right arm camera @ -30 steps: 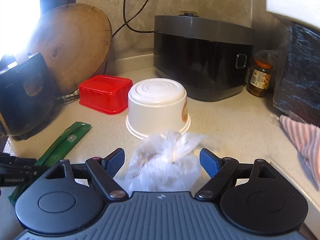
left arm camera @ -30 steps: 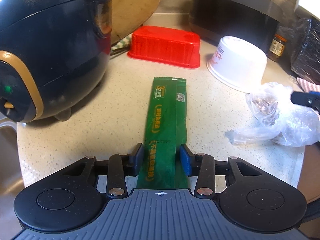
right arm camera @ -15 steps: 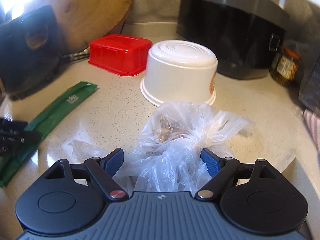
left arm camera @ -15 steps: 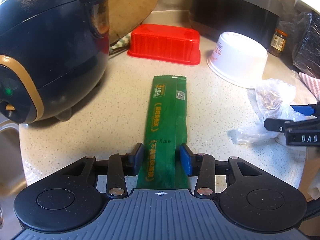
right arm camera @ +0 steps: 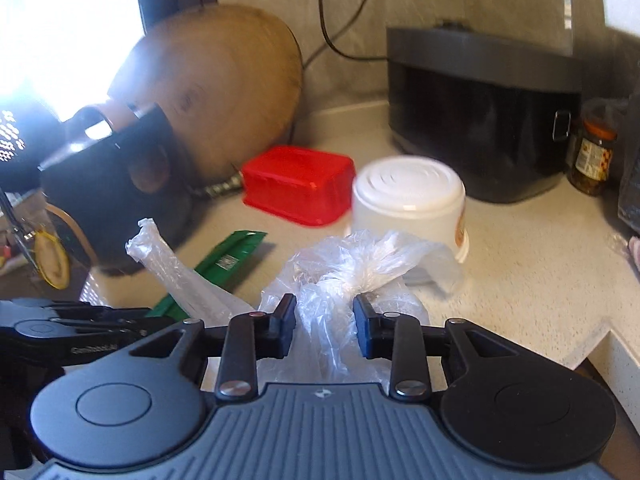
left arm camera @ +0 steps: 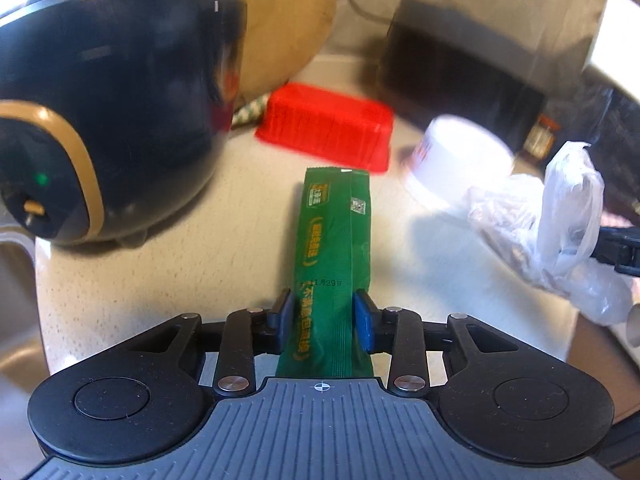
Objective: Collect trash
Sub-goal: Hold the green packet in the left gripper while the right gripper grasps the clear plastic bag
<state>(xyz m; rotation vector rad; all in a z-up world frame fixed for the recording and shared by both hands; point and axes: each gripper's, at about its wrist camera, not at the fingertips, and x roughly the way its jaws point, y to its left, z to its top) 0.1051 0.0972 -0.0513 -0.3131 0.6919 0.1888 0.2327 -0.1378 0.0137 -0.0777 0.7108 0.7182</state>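
So the green wrapper (left arm camera: 334,248) is sitting lengthwise between the left gripper (left arm camera: 325,316) pads, its far end sticking out over the speckled counter (left arm camera: 168,280), pointing toward the red container (left arm camera: 326,130). The jaws are closing on it and the blue pads look pressed against both edges, so I'd call that a grip. In the right wrist view you can see the wrapper angled up off the countertop.

The crumpled clear plastic bag (right arm camera: 352,276) is bunched between the right gripper (right arm camera: 325,330) fingers, jaws closing, pads squeezing the plastic. One loose tail flops out to the left.

Room-wise: the open patch of counter is mostly in the middle and off to the right, near the stepped front edge (right arm camera: 592,344). Left side is boxed in by the dark rice cooker (left arm camera: 100,120), with a sink (left arm camera: 16,320) past the counter edge. Behind are the upturned white bowl (right arm camera: 412,200), a round wooden board (right arm camera: 224,92) leaning on the wall, a black appliance (right arm camera: 480,112) and a jar (right arm camera: 594,158) in the corner. Both views are a bit smeared.
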